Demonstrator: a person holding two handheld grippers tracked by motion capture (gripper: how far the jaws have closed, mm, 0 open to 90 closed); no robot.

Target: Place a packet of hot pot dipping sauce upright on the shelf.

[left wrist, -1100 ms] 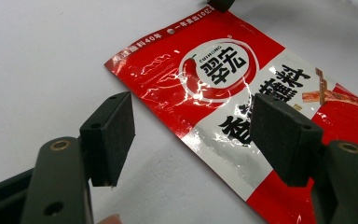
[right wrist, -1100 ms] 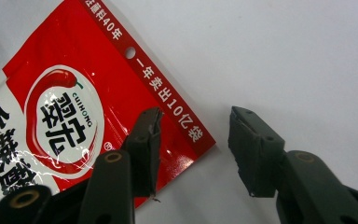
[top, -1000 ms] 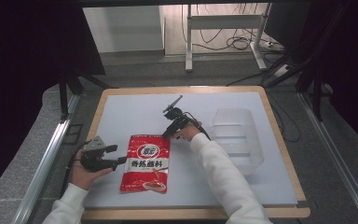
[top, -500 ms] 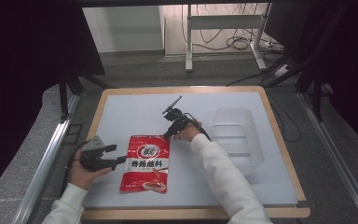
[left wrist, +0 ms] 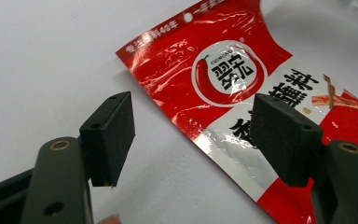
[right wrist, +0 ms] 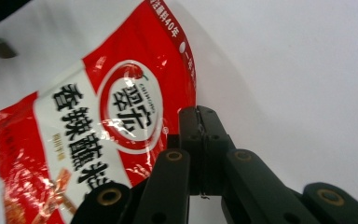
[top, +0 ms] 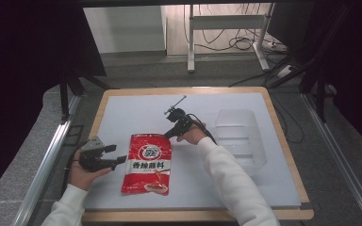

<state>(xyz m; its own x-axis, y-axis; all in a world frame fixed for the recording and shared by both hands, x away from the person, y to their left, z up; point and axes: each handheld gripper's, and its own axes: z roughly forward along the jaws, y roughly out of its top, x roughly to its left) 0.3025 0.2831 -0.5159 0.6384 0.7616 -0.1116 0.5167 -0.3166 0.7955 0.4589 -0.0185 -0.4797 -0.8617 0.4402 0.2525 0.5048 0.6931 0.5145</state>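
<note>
White long sleeves [top: 235, 183] come in at the bottom of the high view, cuffs snug at both wrists. The left gripper [top: 118, 161], lower left, is black with a grey three-cornered plate on top. The right gripper [top: 166, 136], mid-frame, is black too, a thin rod and black cable trailing off it. Close up, both have matte black jaws with brass-ringed pivot holes and blocky rectangular pads [left wrist: 279, 135].

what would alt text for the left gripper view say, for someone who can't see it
A shiny red and white seasoning packet lies flat on a white table, with Chinese lettering and a chilli logo. The left tongs stand open in front of it, black jaws wide apart, the right-hand one over the packet's edge.
</note>
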